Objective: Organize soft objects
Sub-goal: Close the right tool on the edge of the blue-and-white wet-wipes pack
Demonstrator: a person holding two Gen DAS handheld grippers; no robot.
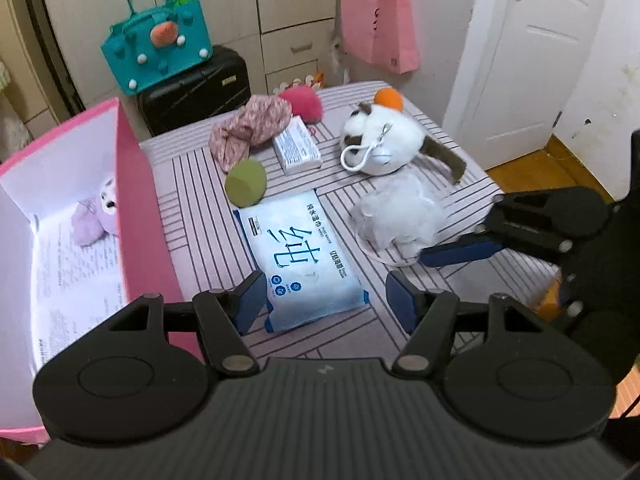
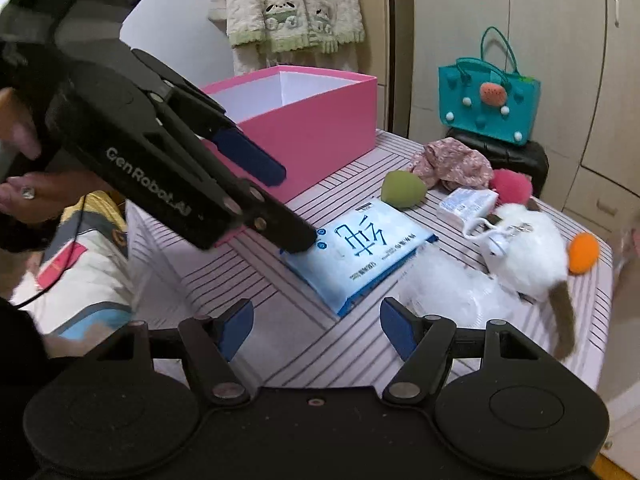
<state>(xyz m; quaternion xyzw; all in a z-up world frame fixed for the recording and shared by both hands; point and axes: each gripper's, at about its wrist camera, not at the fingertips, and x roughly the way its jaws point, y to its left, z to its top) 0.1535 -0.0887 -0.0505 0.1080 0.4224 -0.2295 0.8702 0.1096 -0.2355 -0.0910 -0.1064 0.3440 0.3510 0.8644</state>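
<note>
A blue wet-wipes pack (image 1: 298, 256) lies on the striped table (image 1: 200, 240). My left gripper (image 1: 320, 300) is open, jaws on either side of the pack's near end. My right gripper (image 2: 316, 320) is open and empty above the table, just short of the pack (image 2: 360, 256); in the left wrist view its fingers (image 1: 460, 250) reach toward a white fluffy bundle (image 1: 400, 216). A white plush toy (image 1: 384, 136) with an orange ball, a green sponge (image 1: 245, 184), a pink pompom (image 1: 302, 102), a floral cloth (image 1: 252, 124) and a small tissue pack (image 1: 298, 146) lie farther back.
An open pink box (image 1: 132, 200) stands at the table's left and holds a purple plush (image 1: 96, 216). A teal bag (image 1: 158, 44) sits on a black suitcase (image 1: 196, 92) behind. A pink bag (image 1: 380, 28) hangs by a white door (image 1: 532, 52).
</note>
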